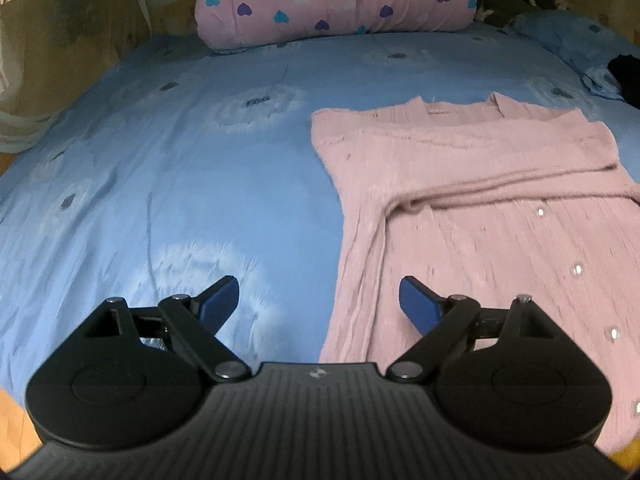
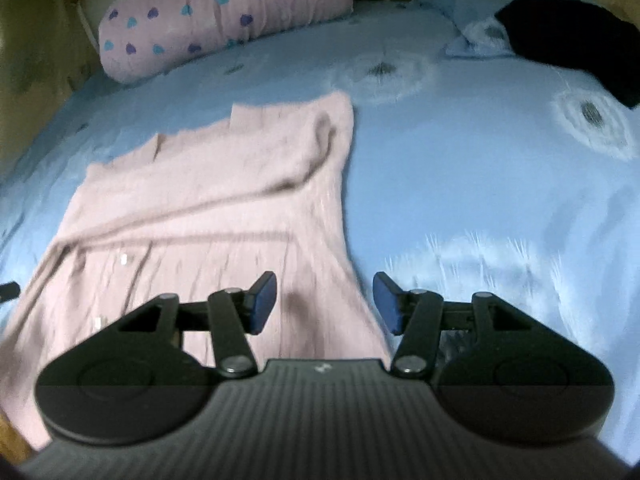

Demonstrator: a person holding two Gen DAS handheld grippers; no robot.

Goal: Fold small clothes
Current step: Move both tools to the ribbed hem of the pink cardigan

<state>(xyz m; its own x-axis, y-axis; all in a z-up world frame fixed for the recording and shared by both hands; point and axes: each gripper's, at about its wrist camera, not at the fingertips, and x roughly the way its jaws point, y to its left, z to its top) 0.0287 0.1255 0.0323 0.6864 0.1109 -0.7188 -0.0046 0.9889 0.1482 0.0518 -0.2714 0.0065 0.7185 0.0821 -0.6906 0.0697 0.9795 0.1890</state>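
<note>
now your left gripper (image 1: 319, 300) has its jaws wide and empty; your right gripper (image 2: 325, 302) has its jaws partly apart, empty, over the sweater (image 1: 460, 200) edge on the bed (image 1: 180, 168).

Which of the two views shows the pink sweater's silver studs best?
The left wrist view: the pink sweater lies sharp there, several silver studs clear. The right wrist view is blurred, showing only faint glints.

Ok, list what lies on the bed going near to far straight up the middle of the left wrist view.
left gripper → pink knitted sweater → bare blue dandelion-print bedsheet → rolled pink quilt with hearts.
</note>
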